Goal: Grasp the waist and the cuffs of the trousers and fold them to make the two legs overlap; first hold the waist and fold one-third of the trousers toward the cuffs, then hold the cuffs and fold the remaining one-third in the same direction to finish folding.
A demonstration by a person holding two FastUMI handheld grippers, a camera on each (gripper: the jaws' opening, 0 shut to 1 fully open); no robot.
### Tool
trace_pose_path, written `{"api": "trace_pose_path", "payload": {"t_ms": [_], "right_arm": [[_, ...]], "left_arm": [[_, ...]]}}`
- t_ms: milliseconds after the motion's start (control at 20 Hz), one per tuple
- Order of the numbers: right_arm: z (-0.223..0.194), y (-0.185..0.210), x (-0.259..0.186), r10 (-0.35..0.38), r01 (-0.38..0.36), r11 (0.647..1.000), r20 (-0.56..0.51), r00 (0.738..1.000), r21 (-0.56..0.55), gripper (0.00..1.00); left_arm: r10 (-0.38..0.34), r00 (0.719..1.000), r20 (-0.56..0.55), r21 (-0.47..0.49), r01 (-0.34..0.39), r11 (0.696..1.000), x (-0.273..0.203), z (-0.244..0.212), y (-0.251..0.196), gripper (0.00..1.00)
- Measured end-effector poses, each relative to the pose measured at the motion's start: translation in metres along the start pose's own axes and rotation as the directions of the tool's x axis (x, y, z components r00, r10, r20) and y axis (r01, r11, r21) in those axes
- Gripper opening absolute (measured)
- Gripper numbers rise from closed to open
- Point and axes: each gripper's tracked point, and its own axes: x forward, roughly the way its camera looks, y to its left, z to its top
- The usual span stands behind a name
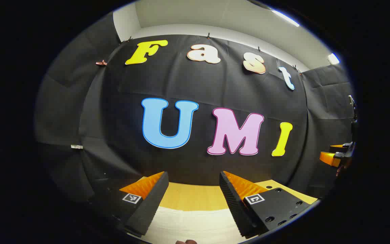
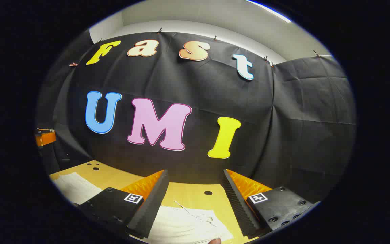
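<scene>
Now both my grippers, left [image 1: 191, 200] and right [image 2: 195, 201], fingers apart, nothing held; trousers [image 2: 185, 223] low in frame beneath each, on table [image 2: 113, 176].

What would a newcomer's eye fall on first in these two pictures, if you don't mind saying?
First, each view's own open gripper low in the picture: the left gripper and the right gripper, fingers spread wide and holding nothing. Beneath them lie the pale white cloth trousers on the yellow wooden table. The other gripper shows at the right edge of the left gripper view.
</scene>
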Motion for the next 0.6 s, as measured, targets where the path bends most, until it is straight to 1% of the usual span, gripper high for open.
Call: {"api": "trace_pose_path", "payload": {"t_ms": [600], "right_arm": [[0.0018, 0.0018, -0.0049, 0.009, -0.009, 1.0, -0.005, 1.0, -0.026, 0.97]], "left_arm": [[0.0, 1.0, -0.018, 0.005, 0.0, 1.0, -0.0032, -0.0055, -0.0011, 0.95]]}}
